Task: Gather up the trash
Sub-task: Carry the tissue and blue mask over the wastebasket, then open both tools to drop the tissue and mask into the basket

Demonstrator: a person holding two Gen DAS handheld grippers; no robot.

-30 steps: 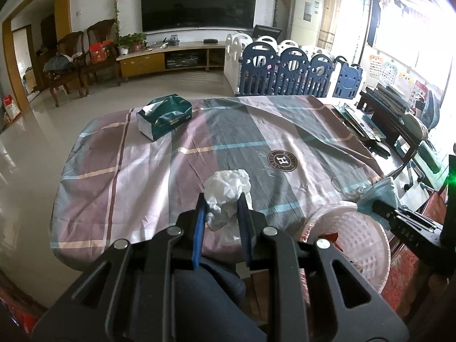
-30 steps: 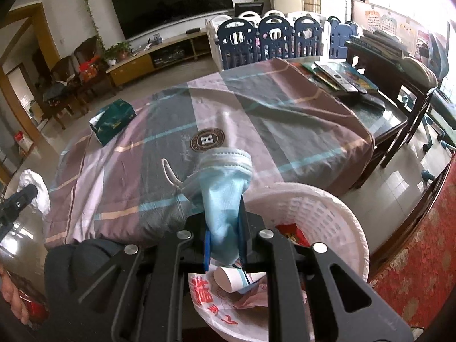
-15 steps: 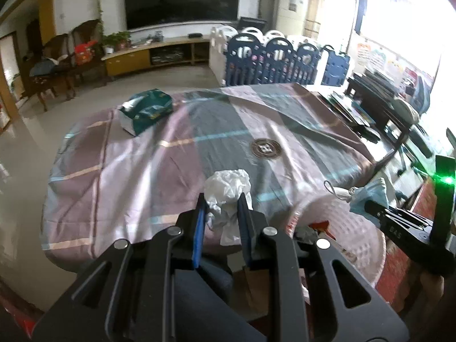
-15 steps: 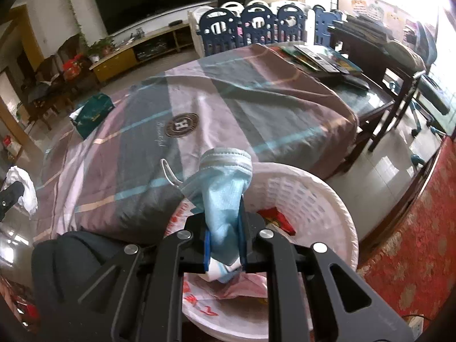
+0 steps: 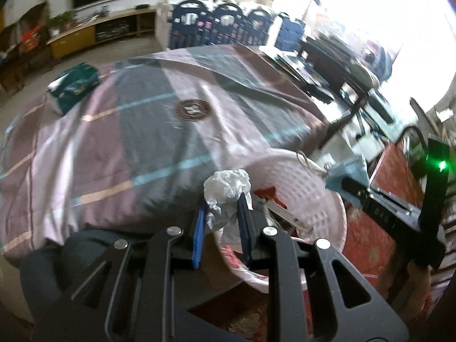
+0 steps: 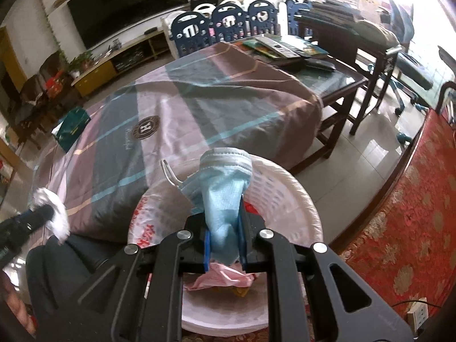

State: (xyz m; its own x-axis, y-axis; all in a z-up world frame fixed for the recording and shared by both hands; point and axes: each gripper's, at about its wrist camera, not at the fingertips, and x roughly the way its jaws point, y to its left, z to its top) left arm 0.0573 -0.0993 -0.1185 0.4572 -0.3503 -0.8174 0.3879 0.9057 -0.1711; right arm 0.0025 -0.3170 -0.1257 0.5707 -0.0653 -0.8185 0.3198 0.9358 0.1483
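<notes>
With the right tool (image 6: 225, 242) clamped on the face mask (image 6: 223, 188) above the basket (image 6: 287, 193) and the left tool (image 5: 221, 222) pinching the tissue (image 5: 226, 186) near its rim, both should open only once centred over it.

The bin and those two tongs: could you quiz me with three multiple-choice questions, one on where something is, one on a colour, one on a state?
1. Where is the white bin?
A. on the table
B. on the floor beside the table
C. under the TV

2. What colour is the mask?
A. light blue
B. yellow
C. black

3. How is the tissue in the left tongs?
A. lying loose on the cloth
B. clamped between the fingers
C. already in the bin

Answers: 1 B, its rim sits below the cloth's edge. 2 A, pale blue pleats show in the right tongs. 3 B, both pads press its sides.
</notes>
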